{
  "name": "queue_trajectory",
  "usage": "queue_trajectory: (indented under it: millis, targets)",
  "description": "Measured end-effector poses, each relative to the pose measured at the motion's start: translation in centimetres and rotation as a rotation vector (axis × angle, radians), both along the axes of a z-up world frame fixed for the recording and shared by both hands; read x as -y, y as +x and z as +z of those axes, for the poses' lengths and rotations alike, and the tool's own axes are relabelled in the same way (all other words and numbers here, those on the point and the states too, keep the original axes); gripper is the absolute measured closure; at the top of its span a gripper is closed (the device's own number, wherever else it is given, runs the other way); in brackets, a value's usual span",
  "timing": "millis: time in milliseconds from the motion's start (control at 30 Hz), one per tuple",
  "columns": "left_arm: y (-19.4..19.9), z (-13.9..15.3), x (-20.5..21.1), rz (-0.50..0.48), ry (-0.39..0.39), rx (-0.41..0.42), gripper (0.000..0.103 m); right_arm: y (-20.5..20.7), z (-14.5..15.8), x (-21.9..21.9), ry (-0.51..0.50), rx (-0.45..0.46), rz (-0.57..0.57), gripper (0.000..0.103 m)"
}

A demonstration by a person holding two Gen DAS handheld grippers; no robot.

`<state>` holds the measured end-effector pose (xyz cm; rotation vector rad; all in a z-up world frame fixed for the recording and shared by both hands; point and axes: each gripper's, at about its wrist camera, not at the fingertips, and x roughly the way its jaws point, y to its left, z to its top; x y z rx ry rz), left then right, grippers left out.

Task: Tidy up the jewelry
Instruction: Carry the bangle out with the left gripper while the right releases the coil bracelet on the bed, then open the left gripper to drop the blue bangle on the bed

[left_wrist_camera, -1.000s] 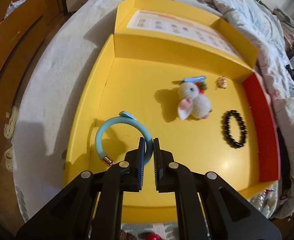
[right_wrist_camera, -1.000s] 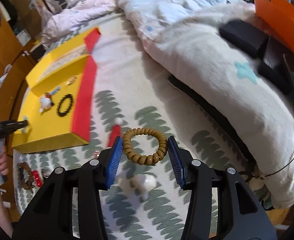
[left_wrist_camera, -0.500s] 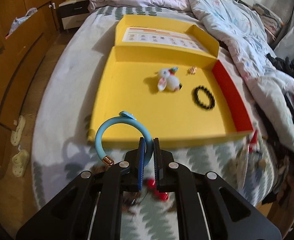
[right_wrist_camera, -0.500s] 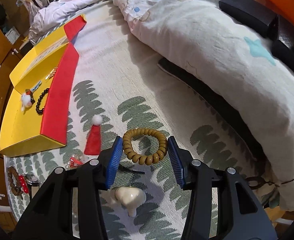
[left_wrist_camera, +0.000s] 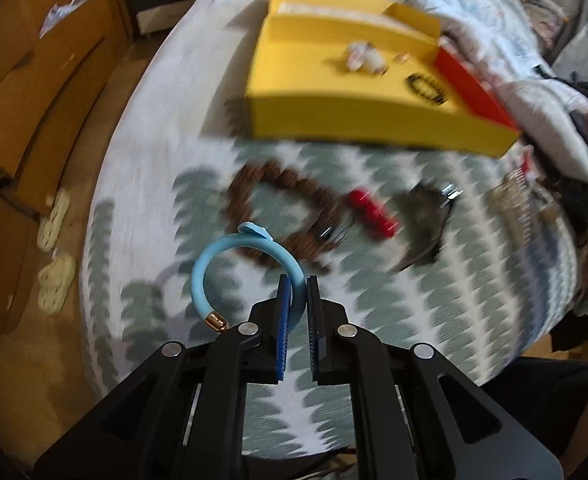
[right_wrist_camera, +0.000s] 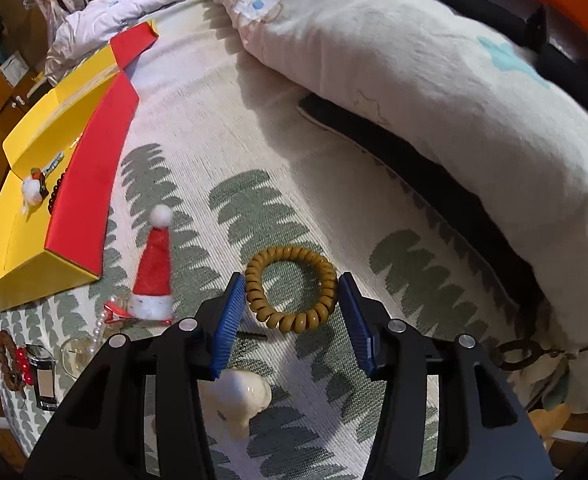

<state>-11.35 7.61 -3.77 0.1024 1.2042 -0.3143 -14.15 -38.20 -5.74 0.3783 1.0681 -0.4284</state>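
Note:
My left gripper [left_wrist_camera: 298,286] is shut on a light blue bangle [left_wrist_camera: 229,256] with a gold end cap, held above the leaf-patterned bedspread. The yellow box [left_wrist_camera: 370,118] lies farther ahead, holding a fluffy bunny clip [left_wrist_camera: 364,56], a small gold piece [left_wrist_camera: 404,57] and a black bead bracelet [left_wrist_camera: 426,87]. My right gripper [right_wrist_camera: 291,300] holds a mustard coil hair tie [right_wrist_camera: 291,300] between its pads, jaws spread wide against its sides, above the bedspread. The yellow box also shows in the right wrist view [right_wrist_camera: 17,240] at the left.
A brown bead bracelet [left_wrist_camera: 281,216], a red clip [left_wrist_camera: 372,212] and a dark watch [left_wrist_camera: 430,224] lie on the bedspread. A small Santa hat clip [right_wrist_camera: 153,268], a cream clip [right_wrist_camera: 239,398] and a pearl strand [right_wrist_camera: 97,330] lie near my right gripper. A quilt [right_wrist_camera: 434,92] is heaped at right.
My left gripper has pulled back from over the yellow box with the blue bangle, now over the bedspread. My right gripper has dropped lower toward the bedspread with the coil hair tie.

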Motion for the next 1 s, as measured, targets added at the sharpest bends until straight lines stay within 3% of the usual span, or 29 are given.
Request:
queue_trajectory:
  millis: [133,233,300,433,567,800,867,1000]
  targets:
    - [0.6,-1.8,-0.9,0.031,0.03,-0.023,0.095,-0.1,0.1,-0.4,-0.036,-0.016,0.006,0.046]
    - [1.6,-2.9,-1.3,0.056,0.023,-0.048,0.095,-0.4,1.0,-0.9,-0.08,-0.007,0.002,0.024]
    - [1.9,-3.2,-1.5,0.067,0.017,-0.058,0.095,-0.6,1.6,-1.0,-0.106,0.002,0.003,0.016]
    - [2.2,-3.1,-1.5,0.074,-0.014,-0.057,0.092,-0.8,3.0,-1.5,-0.123,0.037,0.009,0.011]
    - [2.4,-2.5,-1.5,0.079,-0.03,-0.04,0.074,-0.9,4.6,-2.3,-0.123,0.083,0.024,0.009]
    - [2.5,0.8,-0.3,0.068,-0.066,0.071,0.037,-1.0,7.7,-4.3,-0.114,0.196,0.071,0.005]
    - [2.6,1.6,0.6,0.054,-0.056,0.098,0.035,-0.9,8.3,-4.9,-0.114,0.217,0.081,0.005]
    - [3.6,3.0,2.5,0.009,-0.089,0.132,0.022,-0.6,9.4,-5.6,-0.104,0.285,0.105,0.004]
